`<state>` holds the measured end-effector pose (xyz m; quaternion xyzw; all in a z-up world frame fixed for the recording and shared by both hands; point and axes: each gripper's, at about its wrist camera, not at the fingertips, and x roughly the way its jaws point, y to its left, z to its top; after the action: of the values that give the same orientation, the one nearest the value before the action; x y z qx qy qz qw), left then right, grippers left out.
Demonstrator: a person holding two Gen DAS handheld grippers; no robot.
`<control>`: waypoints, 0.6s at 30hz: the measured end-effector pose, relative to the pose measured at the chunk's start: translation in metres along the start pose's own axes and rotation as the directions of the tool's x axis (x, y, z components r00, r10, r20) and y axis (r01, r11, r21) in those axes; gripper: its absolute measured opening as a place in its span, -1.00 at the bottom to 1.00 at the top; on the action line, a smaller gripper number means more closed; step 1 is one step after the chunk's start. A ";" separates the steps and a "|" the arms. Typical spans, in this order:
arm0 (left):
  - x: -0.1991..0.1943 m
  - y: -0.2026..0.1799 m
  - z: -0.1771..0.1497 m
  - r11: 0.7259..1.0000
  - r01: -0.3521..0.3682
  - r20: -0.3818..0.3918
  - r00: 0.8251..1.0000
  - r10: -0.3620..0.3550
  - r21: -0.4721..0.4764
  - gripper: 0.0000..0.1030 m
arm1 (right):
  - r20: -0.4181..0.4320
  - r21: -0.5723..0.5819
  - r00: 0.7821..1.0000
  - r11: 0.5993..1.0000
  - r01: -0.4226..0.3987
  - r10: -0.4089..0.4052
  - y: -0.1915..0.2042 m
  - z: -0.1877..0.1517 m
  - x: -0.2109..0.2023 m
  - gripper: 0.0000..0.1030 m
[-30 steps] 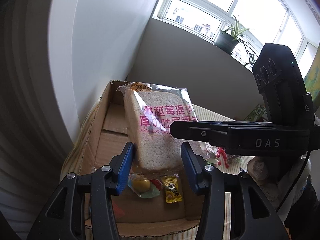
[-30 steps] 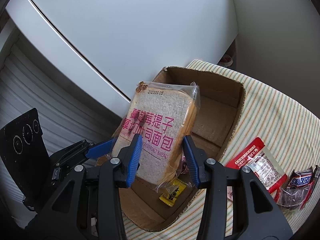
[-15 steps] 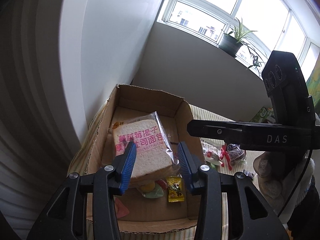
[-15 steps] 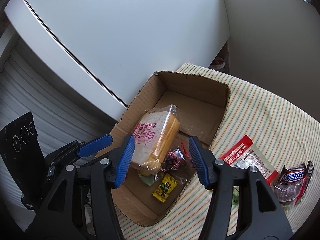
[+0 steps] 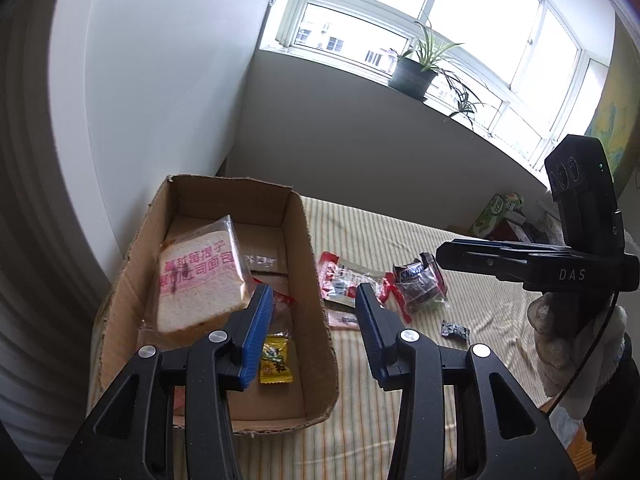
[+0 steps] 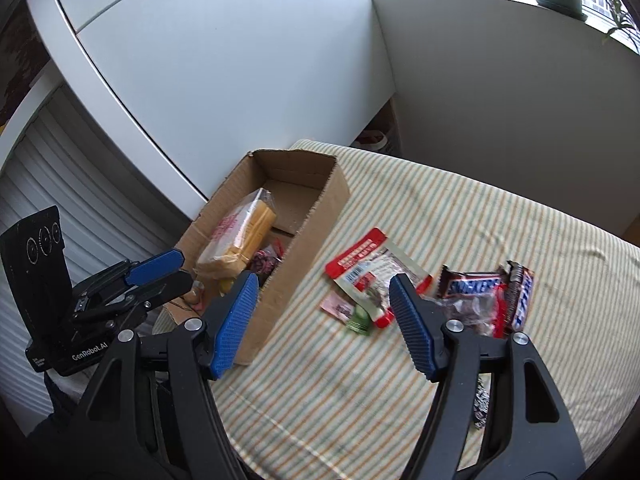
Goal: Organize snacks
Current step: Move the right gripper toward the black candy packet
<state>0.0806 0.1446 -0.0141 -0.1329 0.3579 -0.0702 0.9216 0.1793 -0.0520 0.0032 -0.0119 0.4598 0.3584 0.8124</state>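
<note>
A bagged slice of bread (image 5: 196, 276) with pink print lies tilted in the open cardboard box (image 5: 320, 344), over a yellow candy (image 5: 274, 362) and other small sweets. My left gripper (image 5: 313, 294) hangs open above the box's right wall, nothing between its fingers. The right wrist view shows the bread (image 6: 240, 236) in the box (image 6: 304, 240). My right gripper (image 6: 323, 282) is over the striped cloth beside the box, its jaws opening and empty. A red-and-white packet (image 6: 372, 276) and Snickers bars (image 6: 480, 292) lie on the cloth just beyond it.
The striped cloth (image 5: 400, 240) covers the table. A small dark wrapper (image 5: 454, 330) and a green carton (image 5: 496, 212) lie farther right. A white wall stands close behind the box. A potted plant (image 5: 414, 76) sits on the windowsill. A gloved hand (image 5: 560, 328) holds the right gripper.
The bread, held up between both grippers a second ago, now lies in the box. Both grippers have pulled back and to the right of it. The right jaws have spread wider.
</note>
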 end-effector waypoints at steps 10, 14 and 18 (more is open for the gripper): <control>0.031 -0.046 -0.026 0.996 0.078 -0.087 0.993 -0.074 0.052 -0.22 | 0.025 0.011 0.978 0.978 0.207 -0.207 -0.068 -0.060 -0.050 0.56; 0.045 -0.062 -0.038 0.993 0.092 -0.130 0.988 -0.083 0.069 -0.22 | -0.030 -0.010 0.975 0.975 0.222 -0.222 -0.084 -0.075 -0.046 0.56; 0.059 -0.075 -0.045 0.990 0.100 -0.170 0.982 -0.083 0.095 -0.22 | -0.074 -0.043 0.976 0.978 0.203 -0.206 -0.091 -0.087 -0.034 0.56</control>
<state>0.0910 0.0510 -0.0621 -0.0952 0.4228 -0.1416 0.8900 0.1581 -0.1695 -0.0497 -0.0873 0.4812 0.2800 0.8261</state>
